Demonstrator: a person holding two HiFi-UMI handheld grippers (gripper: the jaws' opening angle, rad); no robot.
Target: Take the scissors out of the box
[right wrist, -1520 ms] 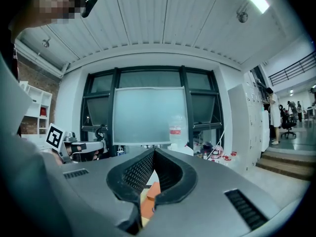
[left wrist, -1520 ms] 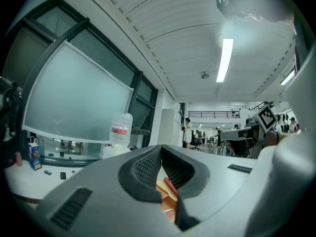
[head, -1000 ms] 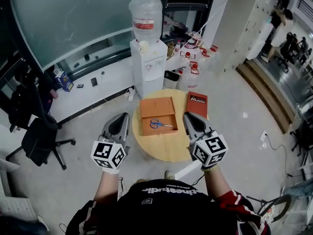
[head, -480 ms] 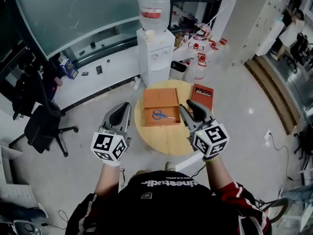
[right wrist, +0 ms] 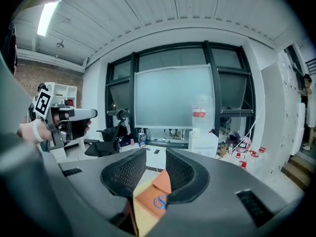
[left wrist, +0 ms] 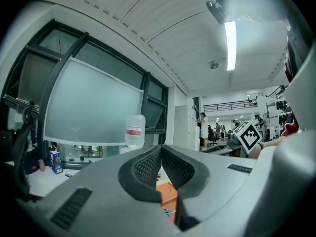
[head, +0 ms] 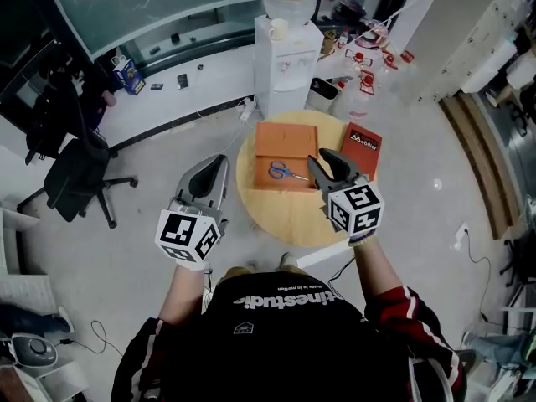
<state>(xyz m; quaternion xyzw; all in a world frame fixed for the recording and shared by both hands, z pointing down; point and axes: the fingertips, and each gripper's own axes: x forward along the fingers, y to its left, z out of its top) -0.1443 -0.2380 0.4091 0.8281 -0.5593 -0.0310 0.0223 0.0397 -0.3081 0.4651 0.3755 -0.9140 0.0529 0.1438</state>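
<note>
- An open orange box (head: 261, 151) sits on the round wooden tabletop (head: 280, 224). The blue-handled scissors (head: 286, 172) lie flat inside its nearer half, and its far half looks bare.
- A red book-like item (head: 361, 144) lies to the right of the box, apart from it.
- The right claw (head: 323, 157) is held over the tabletop just right of the box and tilted a little downward. Its tips are beside the box's right edge.
- In the right gripper view the right claw's jaws stand apart. Nothing is between the pads, and the box (right wrist: 157, 181) and scissors (right wrist: 159, 202) show beyond the gap.
- The left claw (head: 219, 162) is held level over the floor off the tabletop's left edge, with its jaws together and holding nothing.
- A second ago the right claw was closed and sat higher; its jaws have just been opening, and it has dropped toward the box.
- The left claw has barely shifted.
- The scissors have not moved inside the box.
</note>
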